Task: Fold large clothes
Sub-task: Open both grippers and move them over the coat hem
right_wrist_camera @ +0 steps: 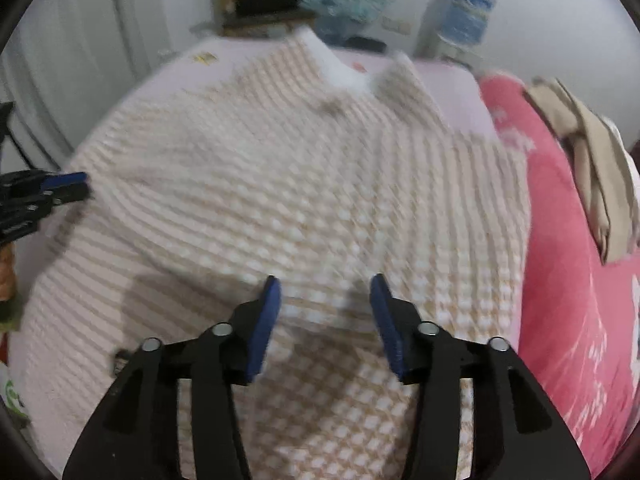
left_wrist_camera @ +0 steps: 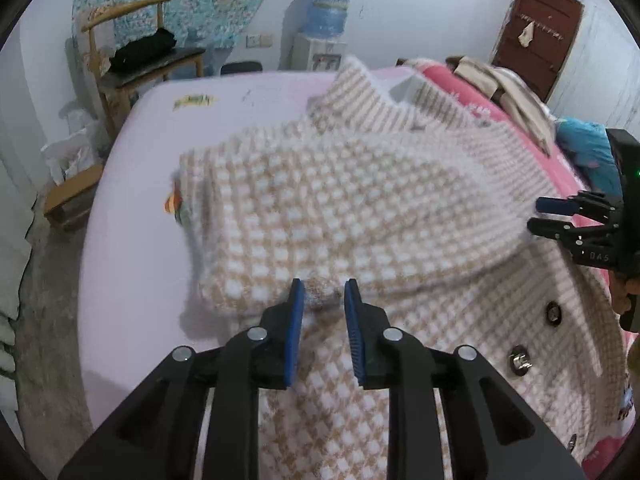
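**Settling the folded sleeve before the next fold**

Nearest in the left wrist view: left gripper (left_wrist_camera: pixel 324 292) with jaws narrowly apart, low over the end of the folded-in sleeve (left_wrist_camera: pixel 320 200). A fuzzy tuft of the cuff (left_wrist_camera: pixel 320 300) between the blue pads, apparently not pinched. Best lifted straight off so the pile does not drag with the pads and undo the fold.

In the right wrist view: right gripper (right_wrist_camera: pixel 324 284) with jaws about half open, nothing between them, poised above the body of the checked coat (right_wrist_camera: pixel 300 184). Worth using as a flat press on the cloth, or moving to the coat's right side for the matching fold.

Further out: coat spread over most of the bed (left_wrist_camera: pixel 132 200), front side up judging by the buttons (left_wrist_camera: pixel 520 360) toward the right edge, sleeve laid across the chest. Likely thick and springy, so firm smoothing along each crease is advisable. Keep the fold lines parallel to the bed's left edge.

Farthest: collar (left_wrist_camera: pixel 360 92) toward the far edge of the bed, partly raised; flatten before any bottom-to-top fold. Pink quilt (right_wrist_camera: pixel 560 280) along the right edge, close to the coat; avoid catching it when gripping that side.
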### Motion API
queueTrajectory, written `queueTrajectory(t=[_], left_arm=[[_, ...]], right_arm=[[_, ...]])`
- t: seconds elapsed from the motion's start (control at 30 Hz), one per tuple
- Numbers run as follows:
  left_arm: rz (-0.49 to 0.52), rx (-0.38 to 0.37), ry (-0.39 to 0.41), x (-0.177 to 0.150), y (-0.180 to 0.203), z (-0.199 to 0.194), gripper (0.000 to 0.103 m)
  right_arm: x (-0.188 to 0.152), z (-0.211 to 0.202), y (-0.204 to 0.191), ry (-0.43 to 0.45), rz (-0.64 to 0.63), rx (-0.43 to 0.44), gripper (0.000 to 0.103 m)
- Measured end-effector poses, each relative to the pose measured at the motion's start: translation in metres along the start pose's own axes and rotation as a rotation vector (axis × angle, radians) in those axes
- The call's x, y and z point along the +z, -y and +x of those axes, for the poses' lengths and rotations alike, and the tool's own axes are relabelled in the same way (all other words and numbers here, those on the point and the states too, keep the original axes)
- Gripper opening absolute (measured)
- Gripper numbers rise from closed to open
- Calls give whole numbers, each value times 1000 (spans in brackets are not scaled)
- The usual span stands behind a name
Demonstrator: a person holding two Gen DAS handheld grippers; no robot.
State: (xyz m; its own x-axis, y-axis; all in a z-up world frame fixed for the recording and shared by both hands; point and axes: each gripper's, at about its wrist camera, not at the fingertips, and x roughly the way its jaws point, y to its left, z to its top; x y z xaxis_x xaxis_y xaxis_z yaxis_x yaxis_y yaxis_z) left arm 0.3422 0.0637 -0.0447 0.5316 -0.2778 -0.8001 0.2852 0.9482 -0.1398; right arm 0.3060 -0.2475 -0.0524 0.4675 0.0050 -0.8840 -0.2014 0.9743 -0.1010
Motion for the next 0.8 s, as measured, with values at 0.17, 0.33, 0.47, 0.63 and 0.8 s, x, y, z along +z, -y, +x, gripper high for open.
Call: queueTrajectory(t=[0.17,0.33,0.47,0.63,0.8], left_arm=[[-46,-5,-2,2,0,-18,23],[10,-10,23,-34,21,-65,47],[52,-15,-25,-76,44,-87,64],[64,10,-73,-126,72,-99,75],[46,92,-107,-167,91,-88,79]], right_arm=[[-7,-11,17,0,166,61,51],[-49,-74,0,89,231,111,70],[-102,-106,-24,100,252,136,78],[-159,-123,-57,72,266,101,79],[-204,-123,-69,29,290,40,81]])
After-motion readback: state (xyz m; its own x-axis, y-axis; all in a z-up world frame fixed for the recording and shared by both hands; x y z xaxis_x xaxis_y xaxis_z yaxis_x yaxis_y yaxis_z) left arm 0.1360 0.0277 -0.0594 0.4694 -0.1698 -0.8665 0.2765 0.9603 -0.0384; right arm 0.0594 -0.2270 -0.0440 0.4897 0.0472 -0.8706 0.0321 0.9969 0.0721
